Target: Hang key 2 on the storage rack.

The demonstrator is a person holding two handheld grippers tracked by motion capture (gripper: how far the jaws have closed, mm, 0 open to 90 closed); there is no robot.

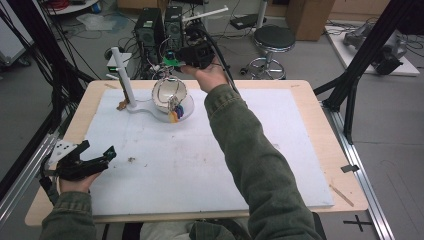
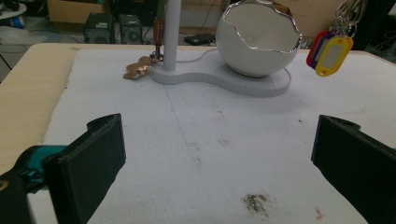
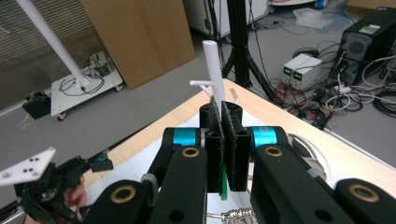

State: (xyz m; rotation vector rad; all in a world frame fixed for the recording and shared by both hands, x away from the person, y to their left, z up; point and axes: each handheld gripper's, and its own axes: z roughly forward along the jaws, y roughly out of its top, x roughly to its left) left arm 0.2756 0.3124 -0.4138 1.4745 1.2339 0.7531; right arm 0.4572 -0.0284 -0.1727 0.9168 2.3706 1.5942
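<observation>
Right gripper [image 3: 226, 140] jaws pinch the key ring [image 3: 232, 215]; tags [image 2: 329, 52] dangle.

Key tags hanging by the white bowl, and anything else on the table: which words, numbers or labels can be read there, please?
No text can be read.
Yellow key tag: its white label window looks blank.
Blue and red tags behind it: faces hidden.
White bowl and white stand: no markings.
Grey boxes on the floor: green displays, too small to read.
</observation>
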